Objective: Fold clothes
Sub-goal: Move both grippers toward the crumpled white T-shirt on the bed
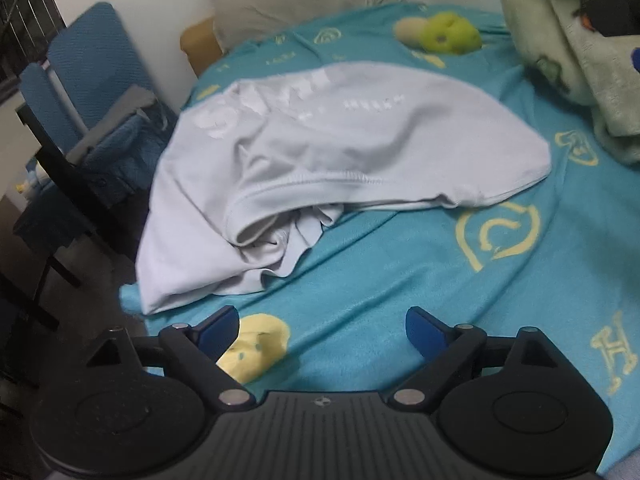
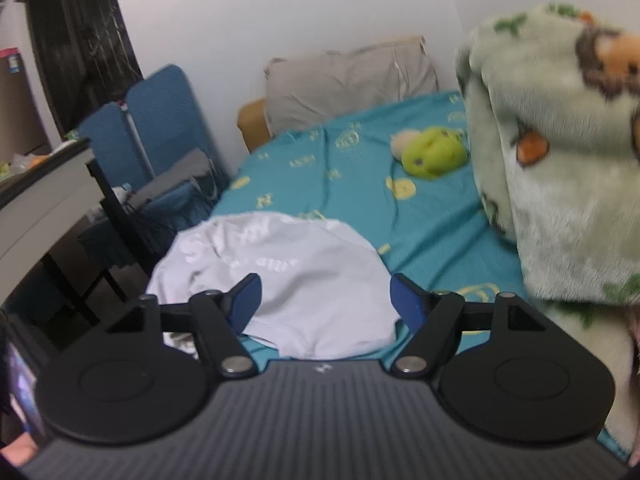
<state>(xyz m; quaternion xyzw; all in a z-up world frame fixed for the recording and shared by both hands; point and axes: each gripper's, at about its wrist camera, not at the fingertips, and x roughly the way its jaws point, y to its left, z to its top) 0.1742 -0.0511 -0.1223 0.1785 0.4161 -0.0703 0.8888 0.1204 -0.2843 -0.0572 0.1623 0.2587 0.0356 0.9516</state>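
A pale grey T-shirt (image 1: 320, 148) with white lettering lies loosely crumpled on the turquoise bed cover (image 1: 420, 280), its left side hanging over the bed's edge. My left gripper (image 1: 322, 330) hovers open in front of the shirt's near hem, nothing between its blue pads. In the right wrist view the same T-shirt (image 2: 300, 280) lies just beyond my right gripper (image 2: 326, 302), which is open and above it, holding nothing.
A green fleece blanket (image 2: 560, 160) is bunched up on the right of the bed. A green plush toy (image 2: 434, 152) and a grey pillow (image 2: 348, 80) are at the far end. A blue chair (image 1: 92, 92) with clothes and a dark table (image 2: 48, 184) stand left of the bed.
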